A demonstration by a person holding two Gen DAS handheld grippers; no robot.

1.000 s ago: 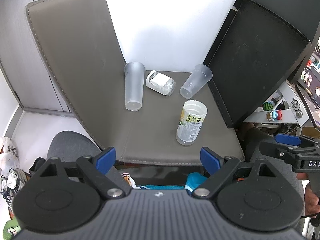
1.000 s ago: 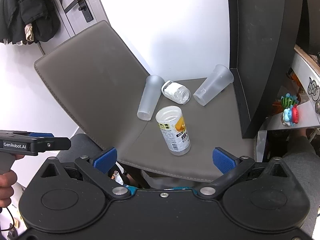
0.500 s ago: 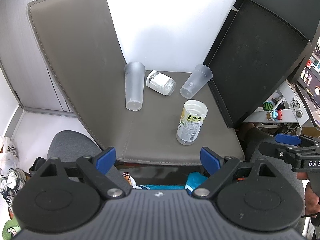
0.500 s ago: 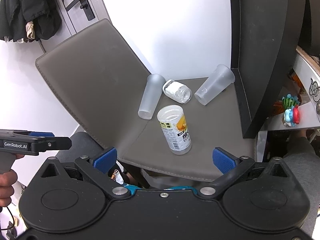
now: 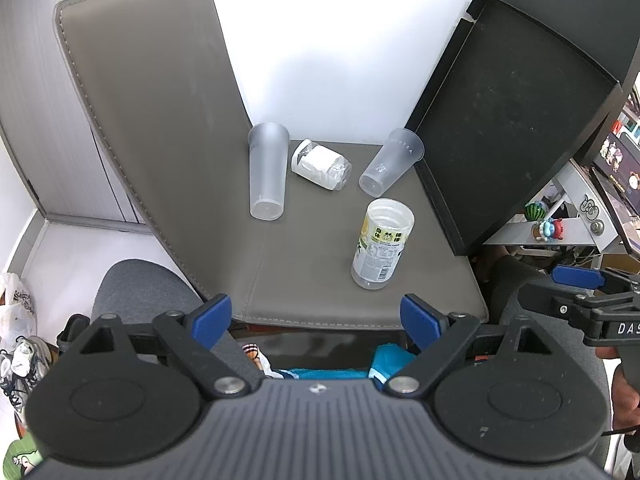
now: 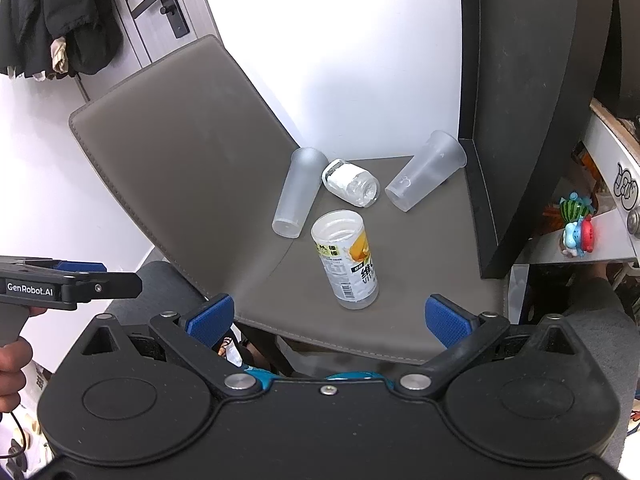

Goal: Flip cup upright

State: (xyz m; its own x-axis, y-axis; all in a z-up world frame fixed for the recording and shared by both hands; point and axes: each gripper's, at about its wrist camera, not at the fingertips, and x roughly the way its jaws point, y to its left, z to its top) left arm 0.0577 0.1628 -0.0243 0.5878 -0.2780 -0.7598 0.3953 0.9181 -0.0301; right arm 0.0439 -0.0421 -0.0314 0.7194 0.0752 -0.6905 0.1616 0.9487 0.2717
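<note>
A grey chair seat holds several clear containers. A tall frosted cup stands at the back left. A shorter clear cup leans tilted against the black panel at the back right. A small clear jar lies on its side between them. A labelled clear bottle stands open-topped nearer the front. My left gripper and right gripper are both open and empty, above the seat's front edge.
The chair's backrest rises at the left. A black panel leans at the seat's right edge. A shelf with small toys is at the right. A door with a handle and hung dark clothes are behind.
None of the containers has moved. Both views have shifted only slightly; the grippers stay open.
</note>
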